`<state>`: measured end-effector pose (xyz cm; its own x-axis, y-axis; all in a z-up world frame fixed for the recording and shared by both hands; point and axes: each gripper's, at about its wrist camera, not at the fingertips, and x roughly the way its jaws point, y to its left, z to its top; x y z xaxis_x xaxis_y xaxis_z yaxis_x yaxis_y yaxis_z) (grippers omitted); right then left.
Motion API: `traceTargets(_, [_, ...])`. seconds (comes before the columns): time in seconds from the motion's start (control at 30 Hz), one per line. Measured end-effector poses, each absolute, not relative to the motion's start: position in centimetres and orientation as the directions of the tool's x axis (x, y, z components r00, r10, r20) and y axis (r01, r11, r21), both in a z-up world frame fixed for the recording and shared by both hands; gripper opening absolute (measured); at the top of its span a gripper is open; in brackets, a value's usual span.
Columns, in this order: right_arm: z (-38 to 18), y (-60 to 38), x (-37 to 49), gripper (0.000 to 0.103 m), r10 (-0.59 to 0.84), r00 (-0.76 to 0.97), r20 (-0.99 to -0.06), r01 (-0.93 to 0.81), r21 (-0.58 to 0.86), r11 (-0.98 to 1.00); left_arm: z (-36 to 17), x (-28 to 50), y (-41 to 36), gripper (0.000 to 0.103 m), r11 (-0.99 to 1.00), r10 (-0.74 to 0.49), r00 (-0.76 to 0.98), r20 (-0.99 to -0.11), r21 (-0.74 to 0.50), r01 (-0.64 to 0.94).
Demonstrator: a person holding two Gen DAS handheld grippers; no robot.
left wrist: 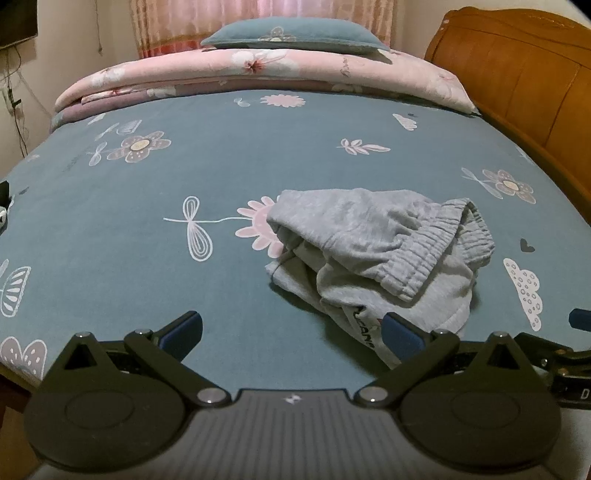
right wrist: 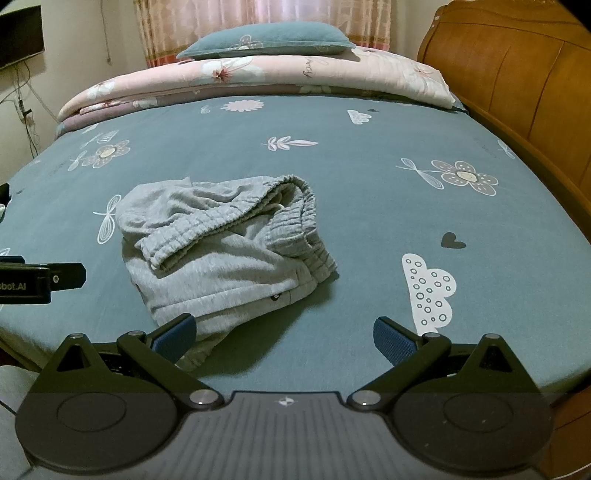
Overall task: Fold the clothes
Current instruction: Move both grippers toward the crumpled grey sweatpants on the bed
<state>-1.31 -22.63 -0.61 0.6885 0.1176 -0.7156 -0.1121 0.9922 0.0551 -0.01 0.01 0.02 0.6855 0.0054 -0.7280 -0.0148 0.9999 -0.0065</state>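
A crumpled pair of grey sweatpants (left wrist: 373, 254) lies in a heap on the teal bedsheet, its elastic waistband (left wrist: 436, 251) folded over on top. In the right wrist view the same grey sweatpants (right wrist: 225, 251) sit left of centre. My left gripper (left wrist: 291, 334) is open near the bed's front edge, its right blue pad (left wrist: 400, 332) just in front of the heap's near corner. My right gripper (right wrist: 284, 334) is open too, its left pad (right wrist: 175, 334) over the heap's near edge. Neither holds anything. The left gripper's body (right wrist: 40, 282) shows at the left edge of the right wrist view.
The bed (left wrist: 221, 177) has a teal sheet with flower and cloud prints. A folded pink quilt (left wrist: 258, 74) and a teal pillow (left wrist: 295, 35) lie at the far end. A wooden headboard (left wrist: 517, 81) runs along the right side. Curtains hang behind.
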Motion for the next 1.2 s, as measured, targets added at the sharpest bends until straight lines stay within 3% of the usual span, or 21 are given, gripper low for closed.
traceTargets(0.33, [-0.2,-23.0,-0.9,0.103,0.124,0.676,-0.726,-0.118,0.060,0.991,0.4,-0.4,0.2,0.102,0.999,-0.039,0.678,-0.734,-0.052,0.002])
traceTargets(1.2, [-1.1,-23.1,-1.1,0.103,0.165,0.703,-0.692,-0.140,0.093,0.986,-1.2,-0.3,-1.0,0.102,0.999,-0.026,0.687,-0.726,-0.001,0.038])
